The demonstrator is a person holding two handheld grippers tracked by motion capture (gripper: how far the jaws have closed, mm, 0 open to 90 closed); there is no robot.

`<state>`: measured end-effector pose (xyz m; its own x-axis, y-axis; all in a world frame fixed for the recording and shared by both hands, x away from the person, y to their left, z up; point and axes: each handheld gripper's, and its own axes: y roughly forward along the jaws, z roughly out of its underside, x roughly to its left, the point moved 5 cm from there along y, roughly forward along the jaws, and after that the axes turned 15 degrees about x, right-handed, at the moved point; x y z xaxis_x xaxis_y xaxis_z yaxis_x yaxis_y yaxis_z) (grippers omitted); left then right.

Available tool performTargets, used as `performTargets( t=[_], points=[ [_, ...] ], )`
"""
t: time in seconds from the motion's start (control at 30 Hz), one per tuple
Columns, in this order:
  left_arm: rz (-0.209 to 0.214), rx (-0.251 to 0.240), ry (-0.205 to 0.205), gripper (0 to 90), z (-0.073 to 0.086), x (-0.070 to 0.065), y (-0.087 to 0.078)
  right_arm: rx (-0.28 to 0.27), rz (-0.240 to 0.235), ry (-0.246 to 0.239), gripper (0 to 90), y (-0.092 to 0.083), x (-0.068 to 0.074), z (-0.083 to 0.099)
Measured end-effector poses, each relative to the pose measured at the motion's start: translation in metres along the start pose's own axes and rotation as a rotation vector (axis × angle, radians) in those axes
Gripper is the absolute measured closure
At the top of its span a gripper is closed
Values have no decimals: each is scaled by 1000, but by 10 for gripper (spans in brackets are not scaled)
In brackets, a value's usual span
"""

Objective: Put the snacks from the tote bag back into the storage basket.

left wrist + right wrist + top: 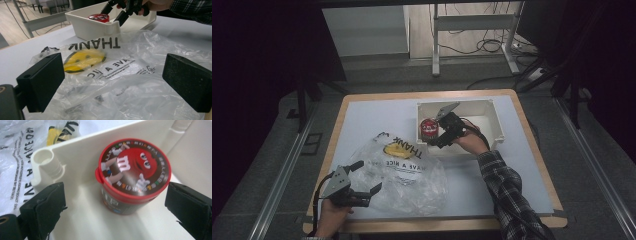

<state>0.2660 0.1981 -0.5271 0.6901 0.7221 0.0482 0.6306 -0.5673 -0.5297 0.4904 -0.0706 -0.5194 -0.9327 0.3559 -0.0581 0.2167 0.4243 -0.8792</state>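
One grey-topped table with wooden edge. One crumpled clear plastic bag printed with a yellow smiley and black "THANK", lying near-left. One white rectangular plastic bin, far right of bag. One small brown candy tub with red lid showing red cartoon character, upright in bin's near-left corner. Two grippers: right gripper over tub, jaws apart either side, not touching; left gripper at bag's near-left edge, jaws wide apart, holding nothing.
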Motion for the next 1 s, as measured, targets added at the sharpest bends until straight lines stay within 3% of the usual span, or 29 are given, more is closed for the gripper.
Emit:
performTargets(
  t=[0.1, 0.27, 0.83, 1.0],
  points=[
    [-16, 1, 41, 67, 0, -5, 0, 4, -2, -1, 35, 1, 1, 3],
    [-2, -20, 64, 76, -1, -9, -1, -5, -14, 7, 35, -1, 3, 5],
    [53, -23, 28, 59, -2, -7, -2, -50, -25, 13, 35, -14, 10, 10],
    [52, -19, 20, 54, -1, -6, -1, -59, -23, 14, 35, -15, 11, 10]
  ],
)
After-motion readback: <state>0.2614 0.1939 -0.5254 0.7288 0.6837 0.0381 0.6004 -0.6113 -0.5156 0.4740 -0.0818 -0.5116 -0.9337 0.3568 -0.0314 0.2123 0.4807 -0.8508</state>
